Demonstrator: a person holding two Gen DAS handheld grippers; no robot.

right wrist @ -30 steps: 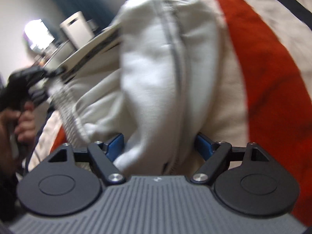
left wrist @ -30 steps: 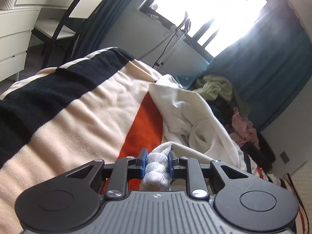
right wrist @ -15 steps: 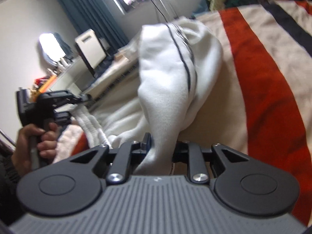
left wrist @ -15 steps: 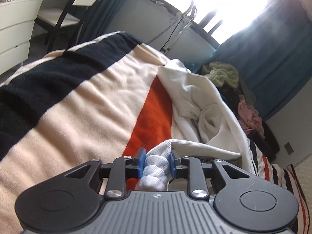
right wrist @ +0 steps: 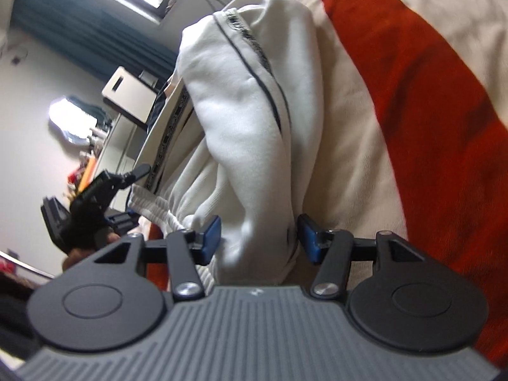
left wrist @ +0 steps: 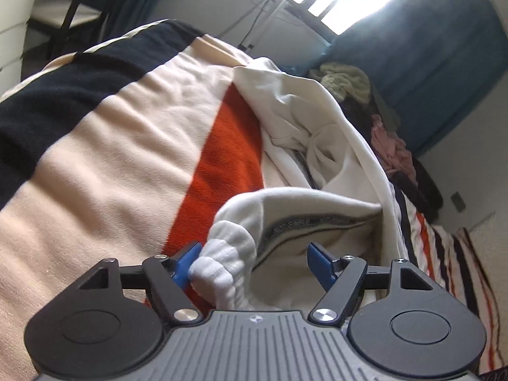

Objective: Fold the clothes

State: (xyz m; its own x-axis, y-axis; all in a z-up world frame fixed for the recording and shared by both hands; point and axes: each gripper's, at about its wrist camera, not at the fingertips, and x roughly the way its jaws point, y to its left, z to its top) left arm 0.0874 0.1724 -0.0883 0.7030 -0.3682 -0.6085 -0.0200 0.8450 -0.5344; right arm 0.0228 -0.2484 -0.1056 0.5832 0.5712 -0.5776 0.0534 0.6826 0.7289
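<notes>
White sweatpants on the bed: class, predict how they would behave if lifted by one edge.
The white sweatpants probably flop and drape, given their soft folds. The ribbed cuff looks thick, so likely easy to grip.

White garment (left wrist: 317,120) with dark side stripe, ribbed white cuff (left wrist: 222,263) at lower centre. Blanket (left wrist: 120,146) striped cream, orange-red, black. Teal curtain (left wrist: 444,47) upper right. Clothes pile (left wrist: 365,95) below it, green and pink, possibly black too. Blue pads (right wrist: 211,238), black-grey gripper body.
</notes>
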